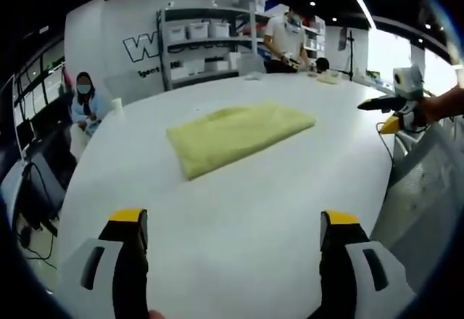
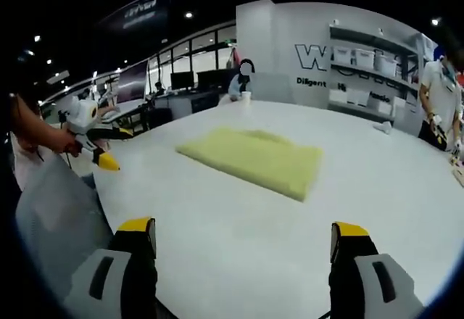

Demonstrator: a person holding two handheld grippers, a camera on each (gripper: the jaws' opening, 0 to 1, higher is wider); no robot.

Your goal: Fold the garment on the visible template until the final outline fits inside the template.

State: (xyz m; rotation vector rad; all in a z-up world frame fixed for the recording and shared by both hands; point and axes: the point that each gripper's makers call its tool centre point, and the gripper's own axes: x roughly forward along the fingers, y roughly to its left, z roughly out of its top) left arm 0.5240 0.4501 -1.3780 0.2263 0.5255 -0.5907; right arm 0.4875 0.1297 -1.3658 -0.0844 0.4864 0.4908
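left gripper: jaws spread wide, nothing between them, hovering above bare table short of the cloth.
right gripper: jaws likewise parted and empty; in the left gripper view it shows at the right, off the table's edge, held by a hand.
garment: pale yellow cloth, folded into a rough rectangle, lying flat near the middle of the white table; its top surface is gently rumpled, its edges fairly straight.
template: cannot tell any outline under the cloth.
open room: bare tabletop all round the cloth, widest on the near side.
background: shelves with bins; people stand and sit beyond the far edge.
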